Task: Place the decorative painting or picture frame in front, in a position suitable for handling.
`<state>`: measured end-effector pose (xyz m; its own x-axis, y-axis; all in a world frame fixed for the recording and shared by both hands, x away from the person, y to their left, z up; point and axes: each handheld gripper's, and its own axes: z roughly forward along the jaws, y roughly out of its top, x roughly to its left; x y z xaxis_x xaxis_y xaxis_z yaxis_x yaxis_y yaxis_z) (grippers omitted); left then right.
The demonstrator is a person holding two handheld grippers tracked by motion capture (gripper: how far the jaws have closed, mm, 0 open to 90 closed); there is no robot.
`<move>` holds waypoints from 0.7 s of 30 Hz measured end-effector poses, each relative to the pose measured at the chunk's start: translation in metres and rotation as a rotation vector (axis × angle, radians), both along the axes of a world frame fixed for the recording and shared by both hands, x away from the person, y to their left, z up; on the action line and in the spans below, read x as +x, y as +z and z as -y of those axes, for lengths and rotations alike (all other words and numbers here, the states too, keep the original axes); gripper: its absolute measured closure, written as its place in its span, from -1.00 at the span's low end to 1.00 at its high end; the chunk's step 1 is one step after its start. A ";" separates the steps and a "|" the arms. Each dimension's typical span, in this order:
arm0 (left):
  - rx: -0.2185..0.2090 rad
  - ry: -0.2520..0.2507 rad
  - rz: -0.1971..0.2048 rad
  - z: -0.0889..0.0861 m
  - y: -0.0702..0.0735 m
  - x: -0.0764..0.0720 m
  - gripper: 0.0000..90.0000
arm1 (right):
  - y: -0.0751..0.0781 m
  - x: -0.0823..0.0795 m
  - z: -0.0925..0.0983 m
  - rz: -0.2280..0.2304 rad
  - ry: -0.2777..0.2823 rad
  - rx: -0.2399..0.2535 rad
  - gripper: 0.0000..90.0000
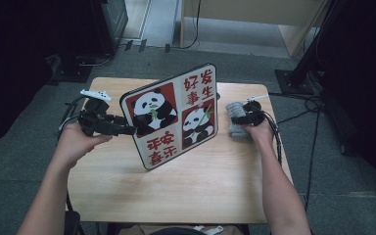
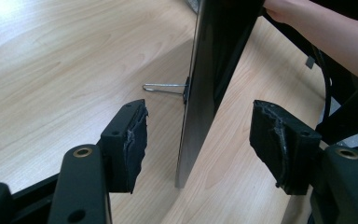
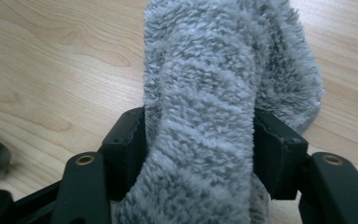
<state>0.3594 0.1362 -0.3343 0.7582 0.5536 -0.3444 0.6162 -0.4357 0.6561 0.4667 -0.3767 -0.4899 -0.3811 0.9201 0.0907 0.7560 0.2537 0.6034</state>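
Note:
A flat board (image 1: pixel 171 117) printed with pandas and red characters stands tilted on the wooden table (image 1: pixel 200 191). My left gripper (image 1: pixel 129 129) is at its left edge. In the left gripper view the board's thin edge (image 2: pixel 198 84) runs between the jaws of the left gripper (image 2: pixel 200 144), which stand open and clear of it on both sides. A wire prop (image 2: pixel 163 87) sticks out from the board's back. To the right lies a grey fluffy cloth (image 1: pixel 232 111). My right gripper (image 3: pixel 200 149) is shut on the cloth (image 3: pixel 205 84), with both pads pressed into the pile.
The table's front half is bare wood. Cables (image 1: pixel 318 105) run over the floor at the right, and dark stands and equipment surround the table. The person's right forearm (image 2: pixel 326 32) appears beyond the board in the left gripper view.

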 end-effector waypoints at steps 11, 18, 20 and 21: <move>-0.045 0.003 -0.002 0.004 -0.014 0.000 -0.10 | -0.008 -0.002 0.005 0.011 -0.021 0.043 0.44; -0.058 -0.003 -0.003 0.008 -0.023 0.002 -0.07 | -0.001 -0.003 0.008 -0.028 -0.045 0.073 0.57; -0.051 -0.008 -0.006 0.009 -0.024 0.003 -0.07 | 0.001 -0.004 0.008 -0.035 -0.047 0.082 0.57; -0.049 -0.010 -0.009 0.009 -0.024 0.003 -0.06 | 0.003 -0.004 0.008 -0.041 -0.040 0.078 0.56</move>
<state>0.3620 0.1273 -0.3584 0.7608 0.5281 -0.3772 0.6174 -0.4098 0.6715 0.4625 -0.3849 -0.4871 -0.3389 0.9239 0.1779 0.7891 0.1762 0.5884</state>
